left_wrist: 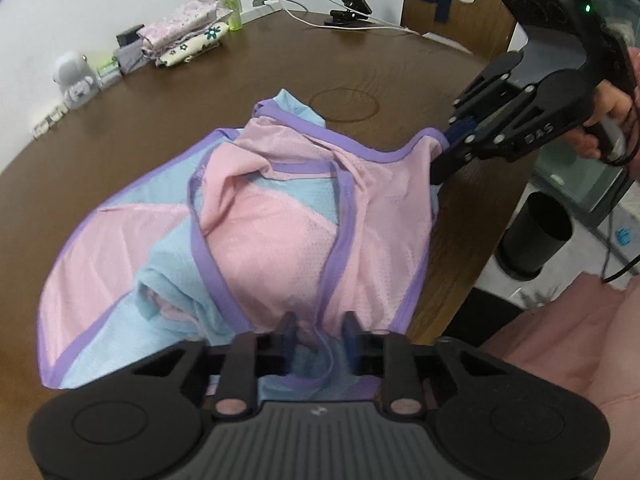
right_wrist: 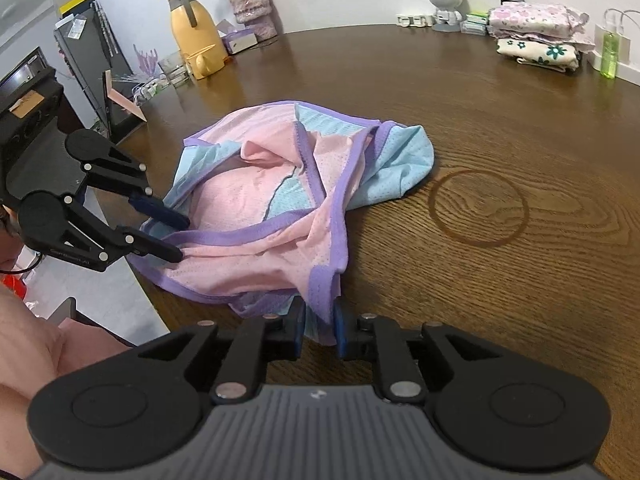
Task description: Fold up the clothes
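Observation:
A pink and light-blue mesh vest [left_wrist: 260,216] with purple trim lies crumpled on the round brown wooden table [left_wrist: 380,60]; it also shows in the right wrist view [right_wrist: 256,200]. My left gripper [left_wrist: 318,332] has its fingers around a purple-trimmed edge at the near side, and shows in the right wrist view [right_wrist: 182,236] at the vest's left edge. My right gripper [right_wrist: 318,320] is shut on a purple-trimmed corner of the vest, and shows in the left wrist view [left_wrist: 448,148] holding the vest's far right corner by the table edge.
A stack of folded floral clothes [right_wrist: 536,36] lies at the far side of the table [right_wrist: 520,240], with a green bottle [right_wrist: 610,56], a small white robot figure [right_wrist: 444,4], a yellow jug [right_wrist: 196,40] and a flower vase [right_wrist: 252,8]. A wooden chair [left_wrist: 452,12] and black bin [left_wrist: 532,236] stand beyond the table edge.

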